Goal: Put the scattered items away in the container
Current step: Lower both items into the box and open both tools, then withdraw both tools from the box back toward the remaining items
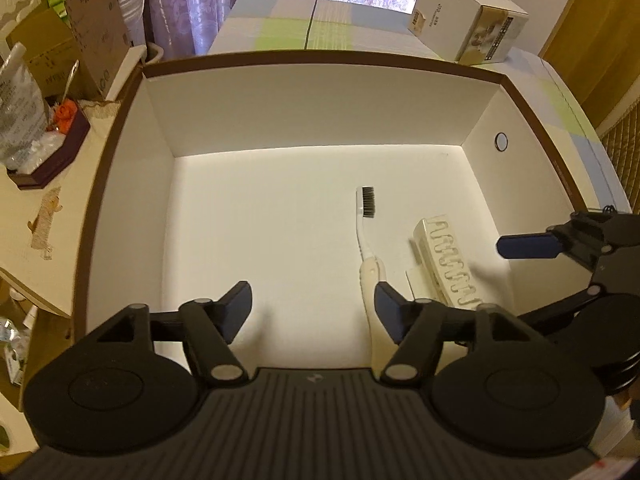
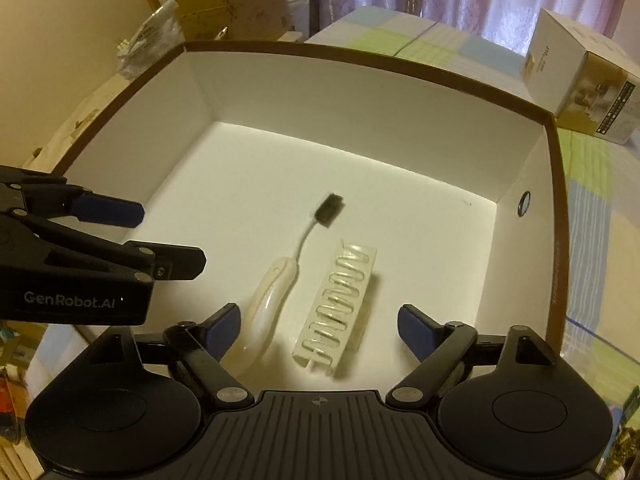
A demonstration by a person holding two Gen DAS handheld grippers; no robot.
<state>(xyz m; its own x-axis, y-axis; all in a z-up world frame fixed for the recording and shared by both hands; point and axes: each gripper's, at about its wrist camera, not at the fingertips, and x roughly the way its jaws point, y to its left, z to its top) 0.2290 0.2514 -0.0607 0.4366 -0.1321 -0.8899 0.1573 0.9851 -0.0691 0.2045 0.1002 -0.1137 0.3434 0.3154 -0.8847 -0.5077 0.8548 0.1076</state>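
Note:
The container is a large open box with white walls and a brown rim (image 1: 320,60) (image 2: 360,60). On its floor lie a white toothbrush (image 1: 366,232) (image 2: 280,276) with dark bristles and, to its right, a cream toothed hair clip (image 1: 448,264) (image 2: 340,312). My left gripper (image 1: 314,308) (image 2: 168,236) hovers open over the box's near left part and holds nothing. My right gripper (image 2: 320,326) stands open just above the clip and the toothbrush handle, also holding nothing. A blue pad (image 1: 528,246) of the right gripper shows at the right edge of the left wrist view.
The box rests on a bed with a checked cover (image 1: 288,24). A white carton (image 1: 468,20) (image 2: 580,80) stands behind the box at the right. A cluttered side table (image 1: 44,128) with cardboard and a plastic bag is at the left. Curtains hang behind.

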